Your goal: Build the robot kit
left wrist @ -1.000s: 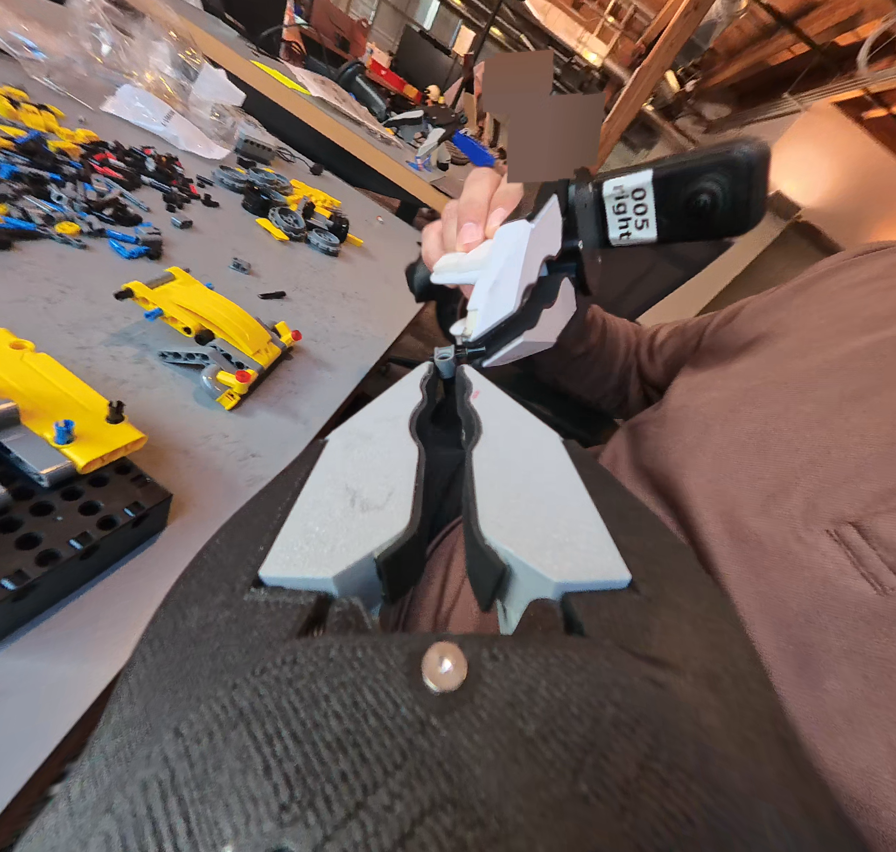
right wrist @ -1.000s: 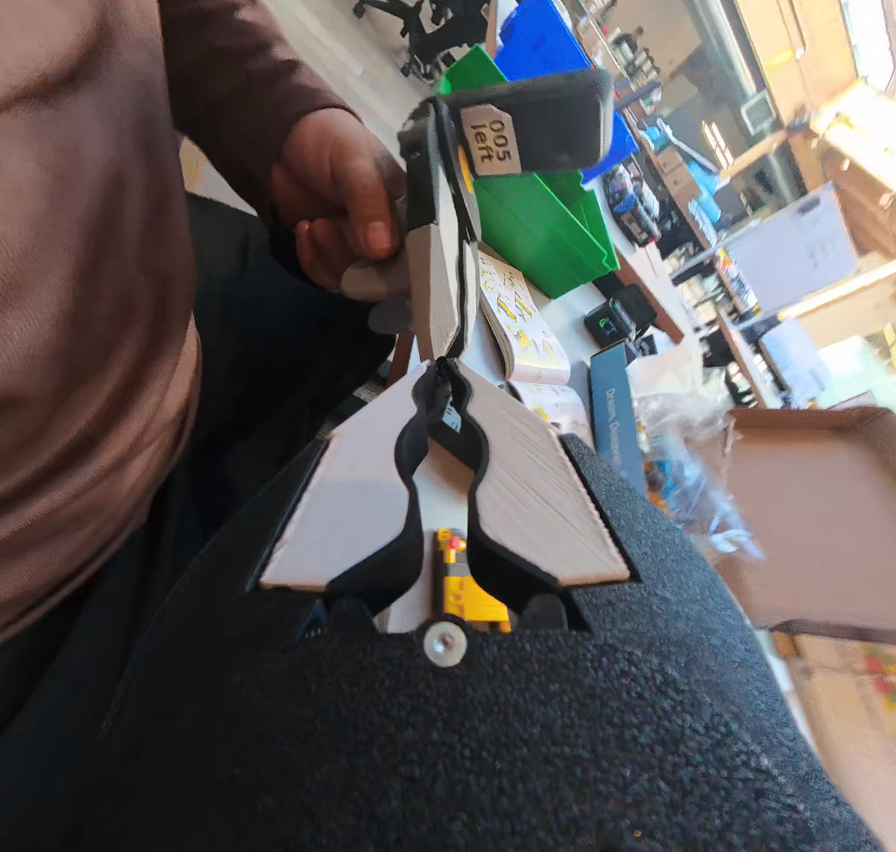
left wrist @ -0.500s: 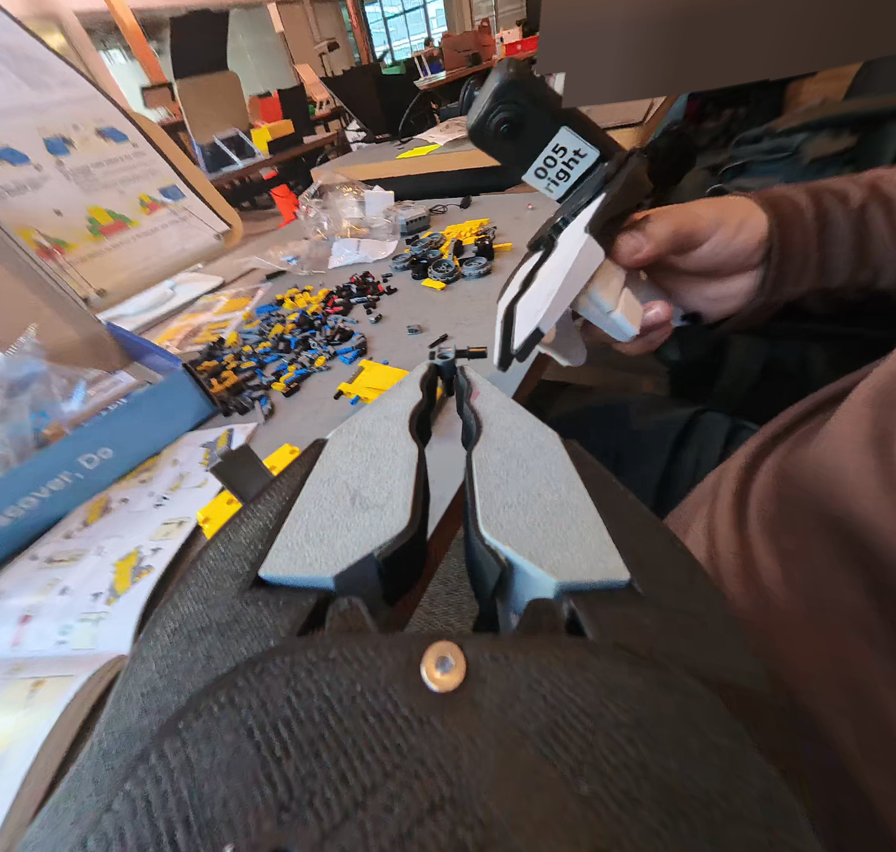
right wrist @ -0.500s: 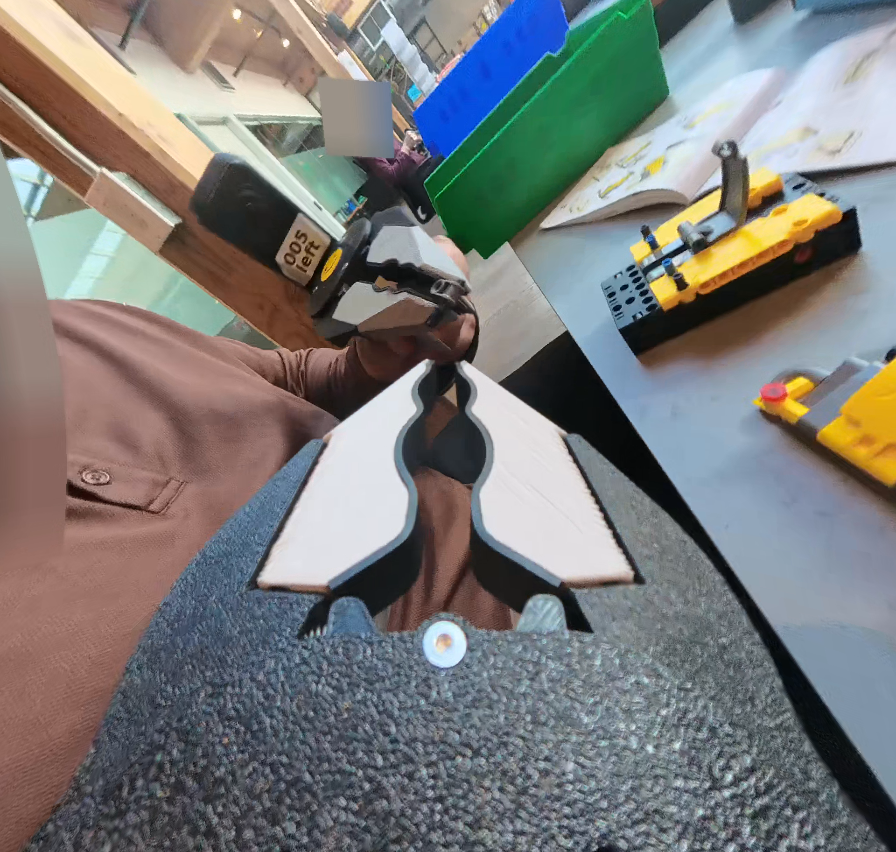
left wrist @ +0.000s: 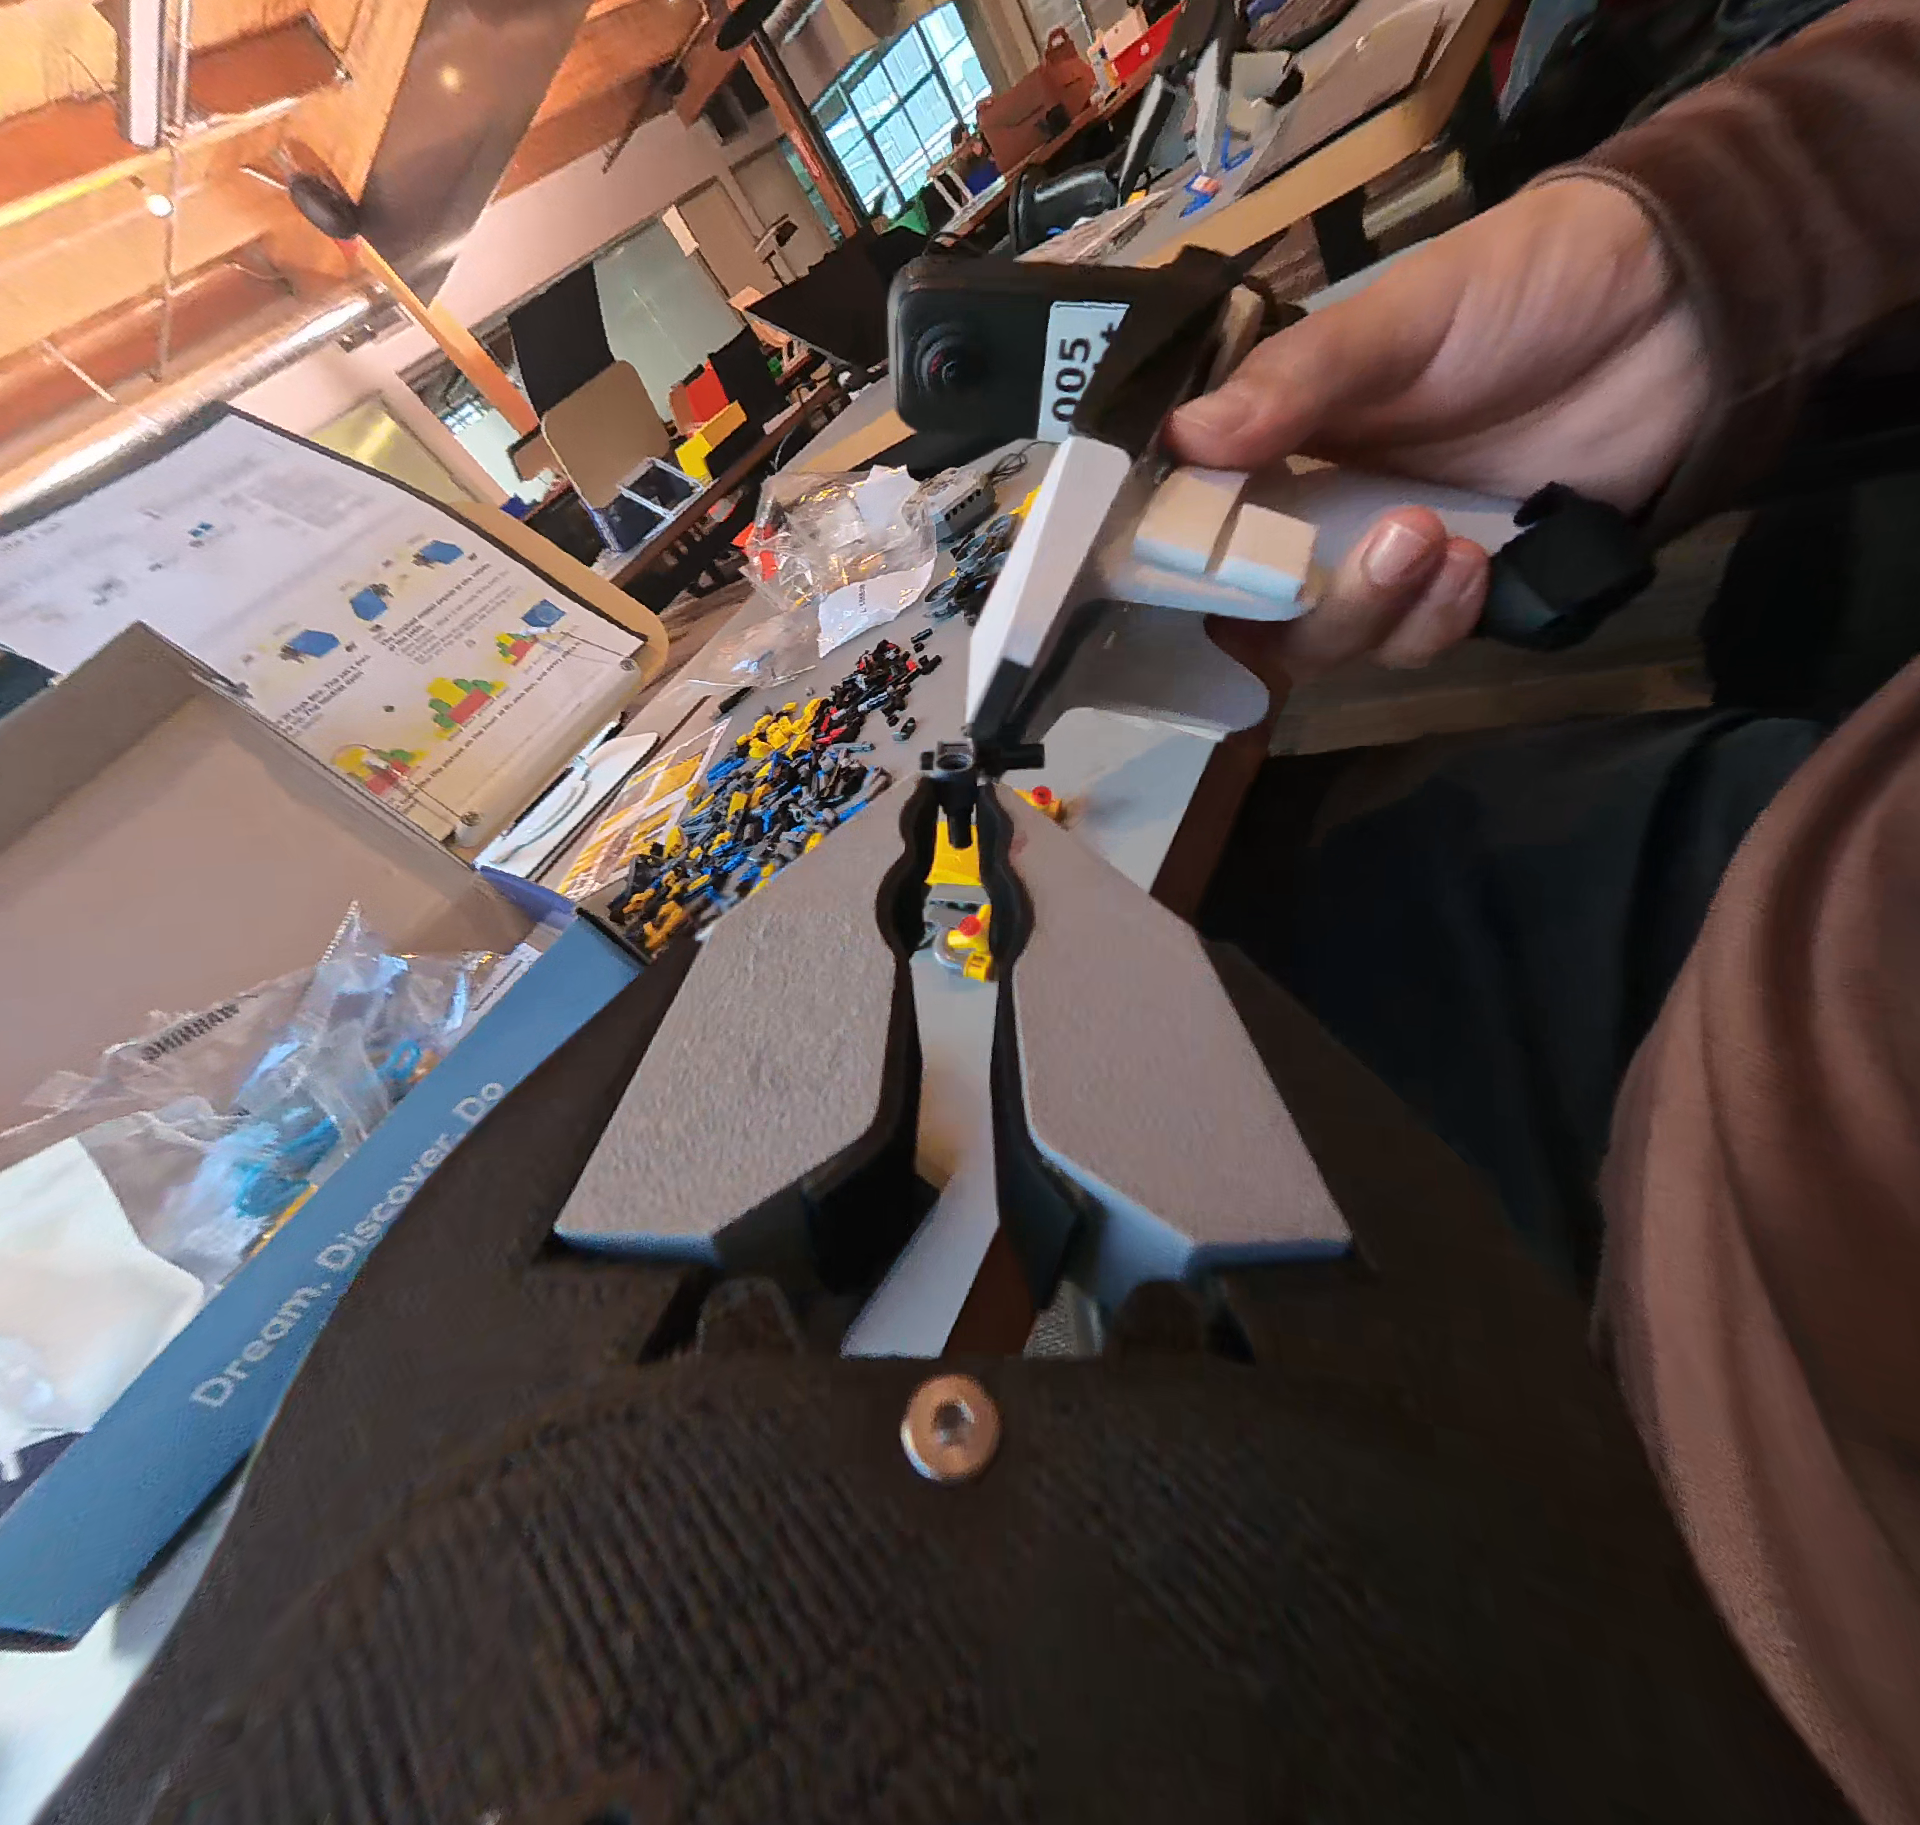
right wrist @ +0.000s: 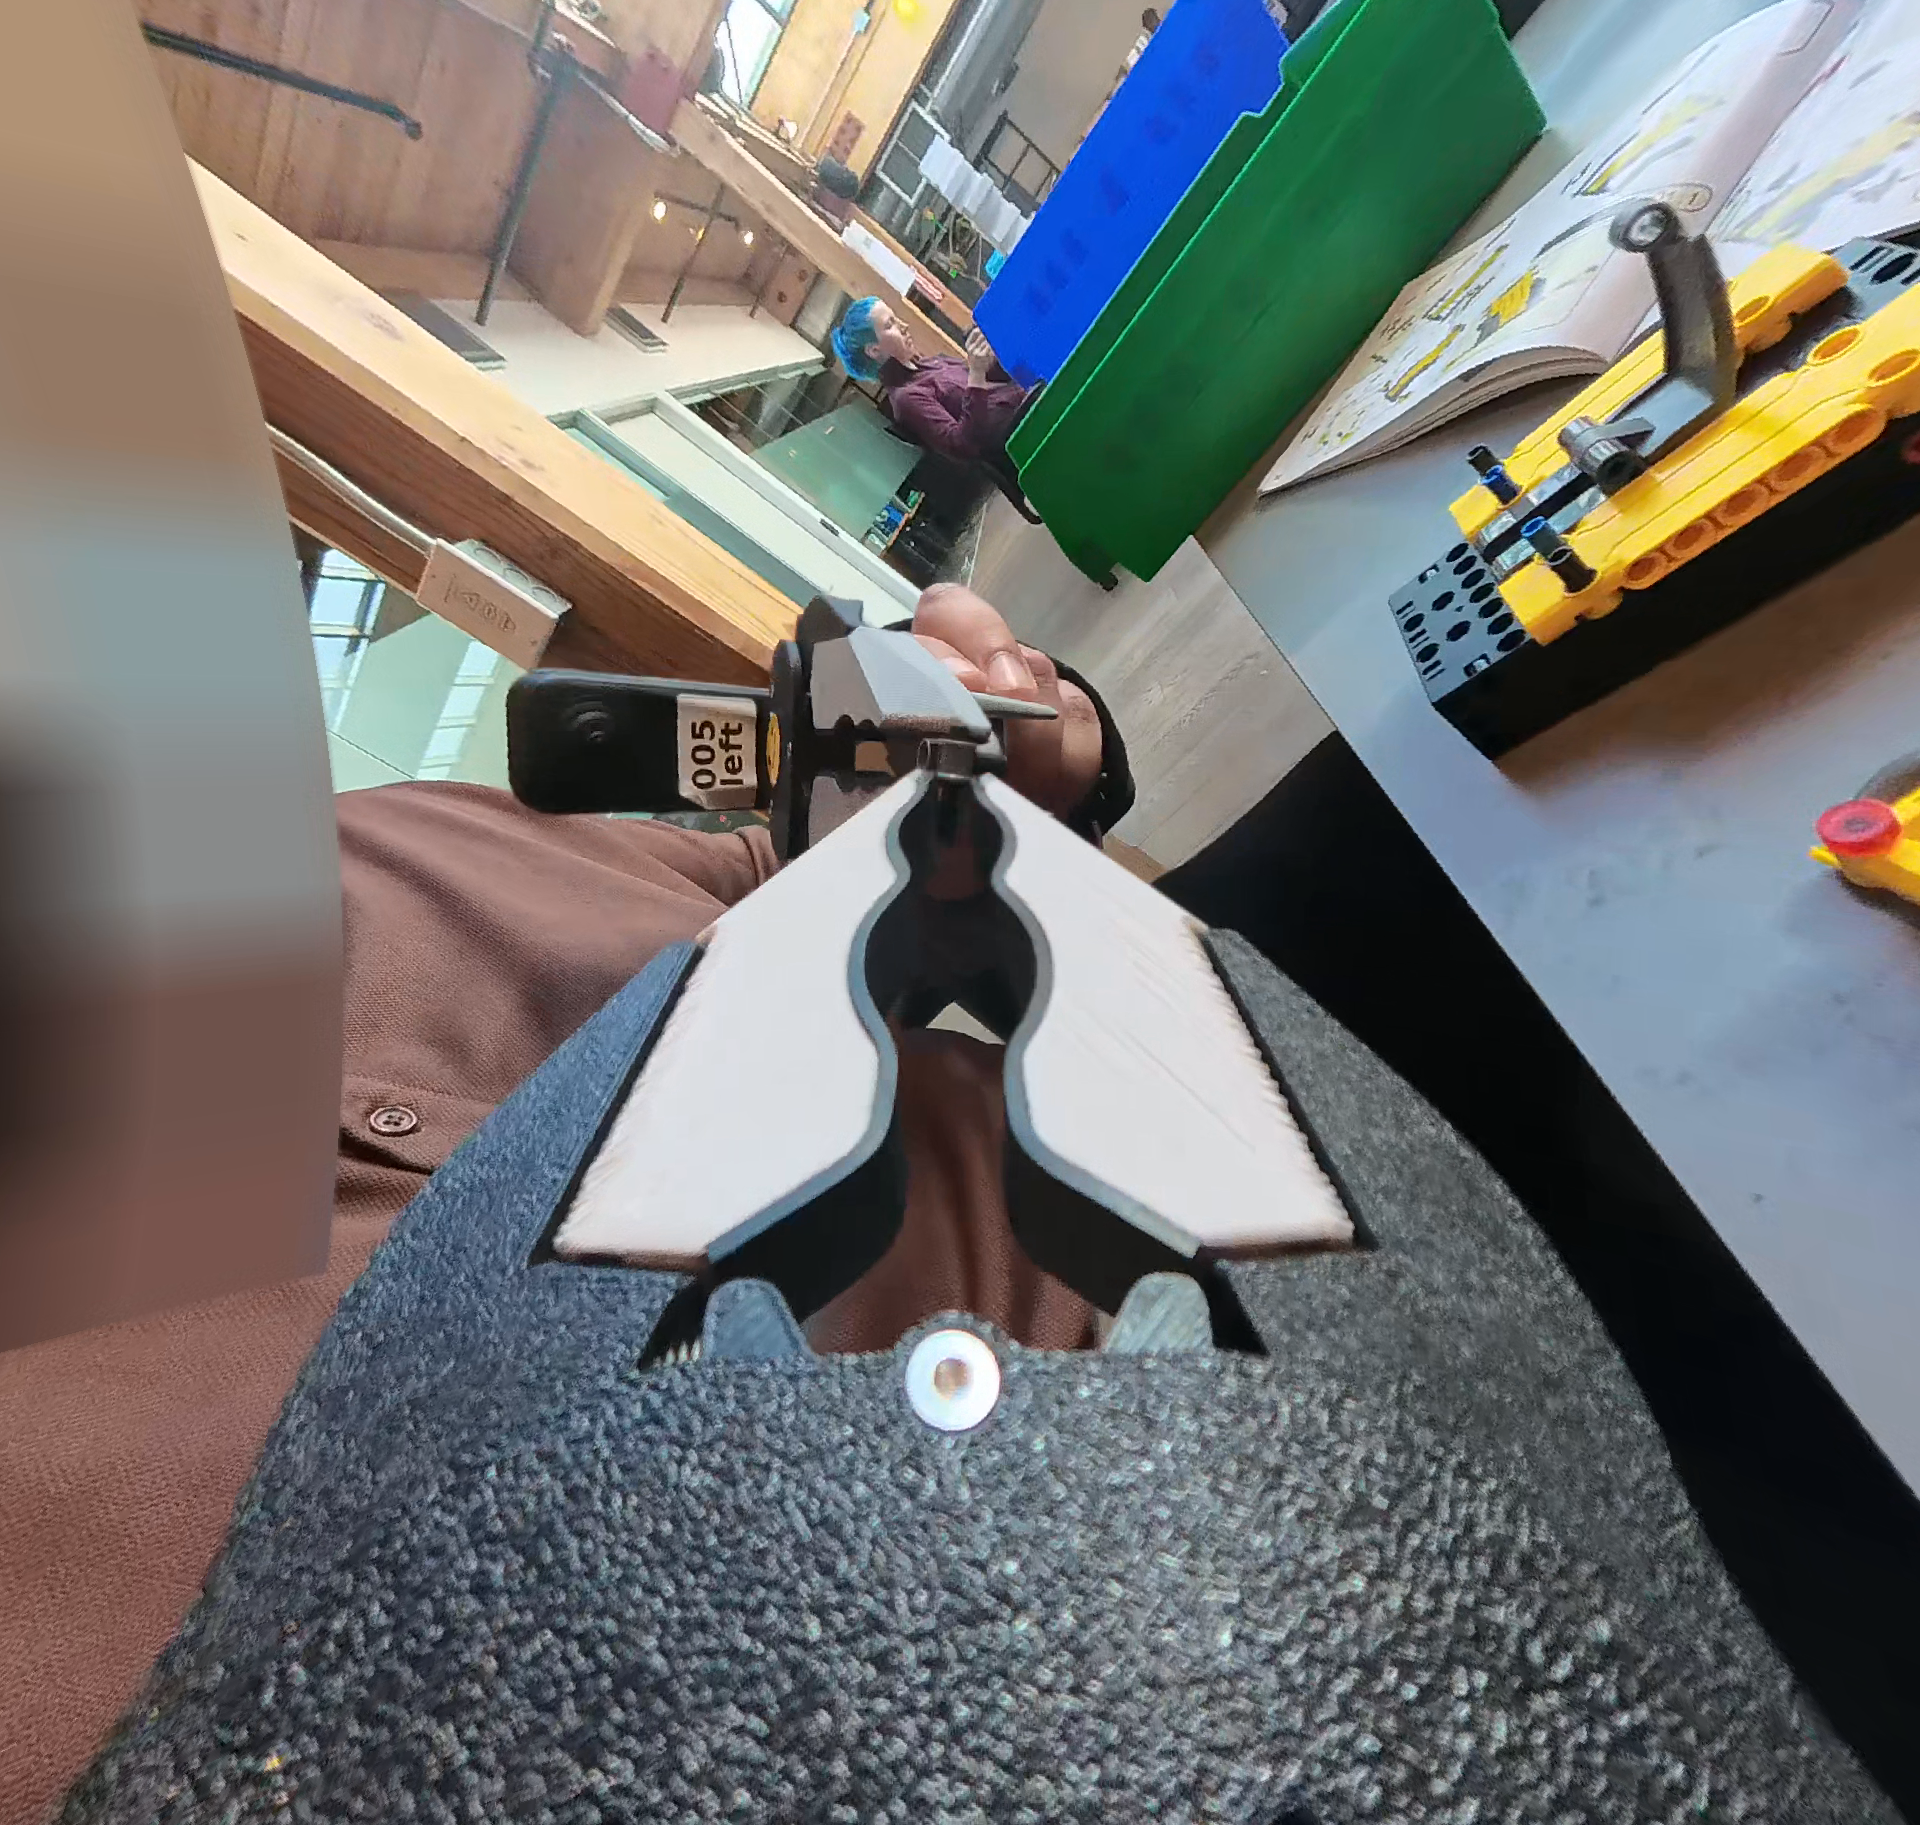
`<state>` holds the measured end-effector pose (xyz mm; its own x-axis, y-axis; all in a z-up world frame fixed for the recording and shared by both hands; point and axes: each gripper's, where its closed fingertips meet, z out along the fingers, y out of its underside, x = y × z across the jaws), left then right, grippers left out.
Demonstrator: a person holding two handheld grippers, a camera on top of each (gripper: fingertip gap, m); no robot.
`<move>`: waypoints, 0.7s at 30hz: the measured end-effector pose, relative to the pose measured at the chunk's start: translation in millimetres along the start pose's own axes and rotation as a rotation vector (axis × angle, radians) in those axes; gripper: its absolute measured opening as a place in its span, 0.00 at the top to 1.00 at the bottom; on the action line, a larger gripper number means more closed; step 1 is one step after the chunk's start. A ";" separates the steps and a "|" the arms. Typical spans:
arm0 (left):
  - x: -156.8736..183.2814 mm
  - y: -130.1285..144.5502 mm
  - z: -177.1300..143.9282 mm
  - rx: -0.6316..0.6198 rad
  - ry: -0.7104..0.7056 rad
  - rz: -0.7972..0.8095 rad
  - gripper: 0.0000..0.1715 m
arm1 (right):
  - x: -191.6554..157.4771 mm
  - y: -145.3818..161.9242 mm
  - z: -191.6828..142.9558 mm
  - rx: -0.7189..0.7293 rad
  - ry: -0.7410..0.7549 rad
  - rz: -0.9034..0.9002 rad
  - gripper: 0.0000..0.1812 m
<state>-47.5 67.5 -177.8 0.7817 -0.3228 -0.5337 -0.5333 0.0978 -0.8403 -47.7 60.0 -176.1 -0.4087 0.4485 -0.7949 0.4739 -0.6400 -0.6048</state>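
Left wrist view
Left gripper [left wrist: 958,788]: centre of frame, tips clamped on a small grey connector [left wrist: 954,759].
Right gripper [left wrist: 1000,731]: upper right, held by a hand [left wrist: 1455,425], tip touching the connector's black pin [left wrist: 1013,755].
Loose parts [left wrist: 769,788]: heaped mid-left on the grey table [left wrist: 1101,778].

Right wrist view
Right gripper [right wrist: 951,788]: centre, tips closed on the same connector [right wrist: 948,757].
Left gripper [right wrist: 987,726]: just above, meeting it.
Yellow-and-black assembly [right wrist: 1662,518]: right edge, on the table [right wrist: 1558,892].
Green bin [right wrist: 1278,248]: upper right.

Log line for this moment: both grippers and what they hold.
left gripper: shut on small grey connector | right gripper: shut on black pin | tips meeting off grey table edge
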 end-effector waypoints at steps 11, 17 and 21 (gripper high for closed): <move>-3.6 3.1 0.3 -0.007 -0.062 0.073 0.97 | 2.2 0.9 4.0 0.008 -0.052 0.048 0.97; -2.8 4.8 0.2 -0.007 -0.066 0.072 0.97 | 3.3 1.7 4.2 0.019 -0.067 0.063 0.99; -0.1 9.8 2.6 -0.035 -0.047 0.042 0.96 | 7.7 3.2 3.2 0.005 -0.019 -0.004 1.00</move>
<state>-51.9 70.9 -186.2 0.7719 -0.2749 -0.5733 -0.5767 0.0769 -0.8133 -51.8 59.4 -184.0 -0.4253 0.4393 -0.7913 0.4683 -0.6413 -0.6078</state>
